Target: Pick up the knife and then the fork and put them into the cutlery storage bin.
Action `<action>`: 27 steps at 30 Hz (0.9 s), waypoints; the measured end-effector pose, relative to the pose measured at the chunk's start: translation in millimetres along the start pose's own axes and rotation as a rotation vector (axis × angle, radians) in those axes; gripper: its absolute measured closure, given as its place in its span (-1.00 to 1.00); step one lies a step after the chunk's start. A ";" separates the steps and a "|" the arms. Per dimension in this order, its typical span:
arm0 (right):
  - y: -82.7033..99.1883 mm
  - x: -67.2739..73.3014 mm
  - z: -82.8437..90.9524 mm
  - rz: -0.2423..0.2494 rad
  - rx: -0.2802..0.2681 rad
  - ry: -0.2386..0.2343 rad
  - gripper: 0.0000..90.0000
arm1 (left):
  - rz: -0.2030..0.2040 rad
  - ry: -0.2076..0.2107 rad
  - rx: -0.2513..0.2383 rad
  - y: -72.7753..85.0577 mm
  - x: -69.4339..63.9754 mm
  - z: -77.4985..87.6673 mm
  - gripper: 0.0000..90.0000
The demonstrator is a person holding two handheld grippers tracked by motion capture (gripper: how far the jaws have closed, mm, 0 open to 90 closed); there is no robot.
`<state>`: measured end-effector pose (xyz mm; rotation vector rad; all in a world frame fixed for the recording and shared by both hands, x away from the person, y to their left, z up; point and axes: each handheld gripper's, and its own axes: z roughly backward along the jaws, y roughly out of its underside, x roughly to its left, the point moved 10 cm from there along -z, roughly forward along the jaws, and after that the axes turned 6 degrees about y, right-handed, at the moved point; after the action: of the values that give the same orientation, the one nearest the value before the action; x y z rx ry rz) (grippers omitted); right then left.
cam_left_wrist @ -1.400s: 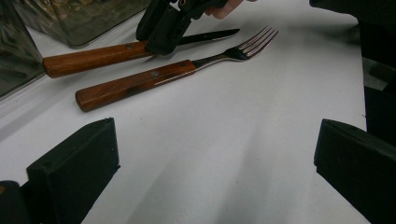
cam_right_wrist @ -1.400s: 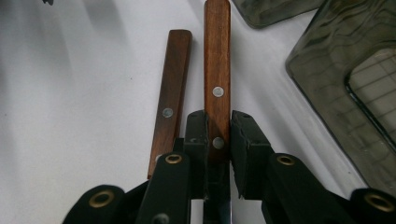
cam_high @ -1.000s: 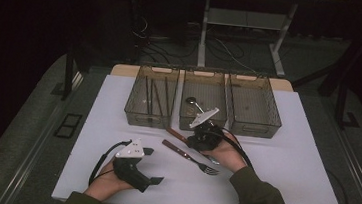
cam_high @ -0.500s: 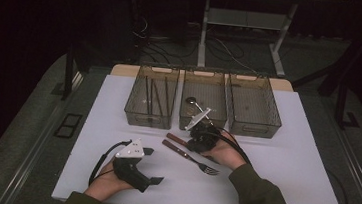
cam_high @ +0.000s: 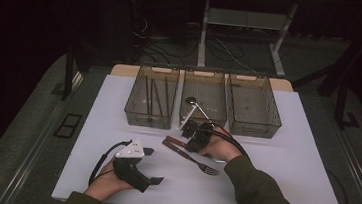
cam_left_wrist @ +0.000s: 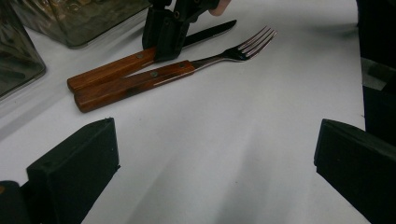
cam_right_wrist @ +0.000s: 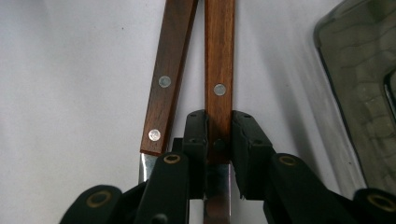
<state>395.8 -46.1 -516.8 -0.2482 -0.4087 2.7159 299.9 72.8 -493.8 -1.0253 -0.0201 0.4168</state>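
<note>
The knife (cam_right_wrist: 219, 70) has a reddish-brown wooden handle with round metal rivets and a dark steel blade; in the left gripper view (cam_left_wrist: 140, 58) the blade runs out past the jaws to a rounded tip. It lies flat on the white table (cam_high: 288, 162), near the middle, just in front of the centre bin (cam_high: 202, 118). Its long axis runs at a slant: handle end towards the far left, blade towards the near right. Just beside it, on the near side, lies a fork (cam_left_wrist: 154, 79) with a matching handle, tines to the near right; the two handles sit close at their butt ends and spread slightly further along.

The right gripper (cam_right_wrist: 218, 140) has its jaws pinching the knife where handle meets blade, one pad on each side of the wood. The left gripper (cam_high: 135, 165) rests near the left front of the table, its jaws spread wide with only bare table between them.

Since a second ago the right gripper has shifted a little to the left along the cutlery, from a spot nearer the fork's tines to the knife handle; the left gripper has stayed where it was
</note>
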 end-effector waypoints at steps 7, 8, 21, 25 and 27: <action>-1.7 -1.0 0.9 0.037 0.046 -0.013 0.72 | 0.002 -0.002 -0.006 -0.5 0.3 0.9 -1.00; -1.1 -1.8 1.2 0.036 0.047 -0.012 0.72 | 0.002 -0.001 -0.005 -0.4 0.4 0.9 -1.00; 8.4 -10.4 29.4 0.023 0.022 -0.001 0.71 | 0.011 -0.003 -0.008 -0.3 0.0 0.7 -1.00; 10.7 -15.8 42.0 -0.010 -0.010 -0.001 0.71 | 0.014 -0.001 -0.008 -0.2 -0.4 0.5 -1.00; 12.3 -20.3 48.2 -0.016 -0.029 0.002 0.71 | 0.014 -0.002 -0.006 -0.1 -0.3 0.8 -1.00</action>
<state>399.1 -76.9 -472.9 -0.2545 -0.4477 2.6953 299.5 73.3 -493.3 -1.0312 -0.0157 0.4303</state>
